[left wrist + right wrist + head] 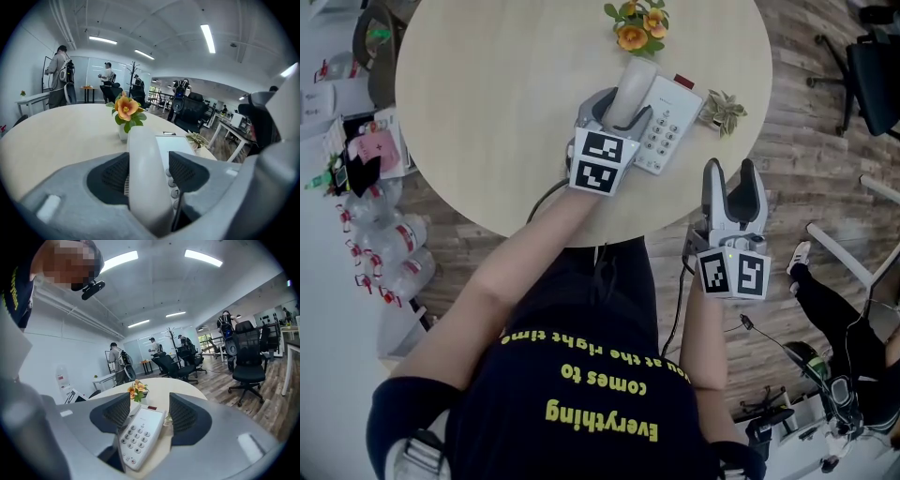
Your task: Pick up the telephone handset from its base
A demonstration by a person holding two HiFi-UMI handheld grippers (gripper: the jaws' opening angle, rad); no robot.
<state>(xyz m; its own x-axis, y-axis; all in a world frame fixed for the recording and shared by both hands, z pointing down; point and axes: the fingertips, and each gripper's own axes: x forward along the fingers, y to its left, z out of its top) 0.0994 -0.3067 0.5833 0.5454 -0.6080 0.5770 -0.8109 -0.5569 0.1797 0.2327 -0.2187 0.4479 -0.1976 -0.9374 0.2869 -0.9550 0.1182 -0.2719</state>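
Note:
A white telephone base [667, 127] with a grey keypad lies on the round pale table [487, 103]. Its white handset [633, 89] rests along the base's left side. My left gripper [619, 108] straddles the handset's near end. In the left gripper view the handset [143, 154] stands between the dark pads [110, 176]; the left pad is at its side and a slim gap shows at the right pad. My right gripper [730, 173] hangs open beyond the table's near right edge, empty. The right gripper view looks past its jaws [147, 416] at the base [138, 434].
A small pot of orange flowers [637, 23] stands just behind the phone, and a little green plant [724, 108] sits to its right. A dark cable [546, 195] drops off the table's near edge. An office chair [872, 66] stands at the far right; bottles [389, 248] lie at left.

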